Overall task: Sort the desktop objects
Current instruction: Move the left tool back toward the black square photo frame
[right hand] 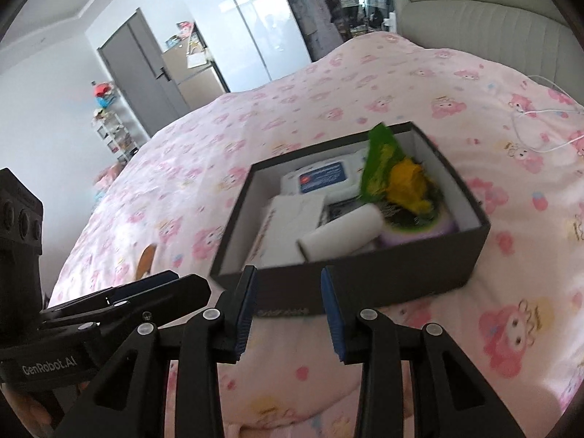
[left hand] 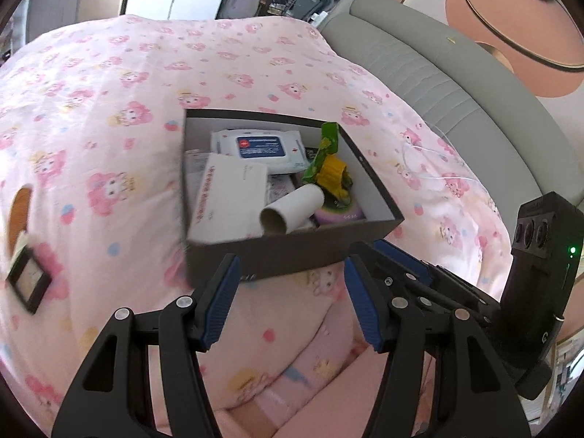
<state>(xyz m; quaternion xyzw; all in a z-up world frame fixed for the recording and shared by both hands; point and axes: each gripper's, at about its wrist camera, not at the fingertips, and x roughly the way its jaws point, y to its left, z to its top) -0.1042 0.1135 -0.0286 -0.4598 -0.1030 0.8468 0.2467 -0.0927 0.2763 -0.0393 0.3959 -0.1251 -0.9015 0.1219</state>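
Both pairs of black tongs with blue pads, the left gripper [left hand: 288, 303] and the right gripper [right hand: 288, 308], hung released and empty just before the dark grey cardboard box [left hand: 292, 259] on the pink cartoon-print bedspread [left hand: 109, 109]. Inside lay a white wet-wipe pack [left hand: 261, 148], a white cardboard tube [left hand: 290, 210], a flat white carton [left hand: 233, 197] and a yellow-green toy [left hand: 330, 171]. Outside it, a small black-framed square [left hand: 28, 284] and a brown object [left hand: 20, 208] lay on the bedspread, so sorting looked mostly done.
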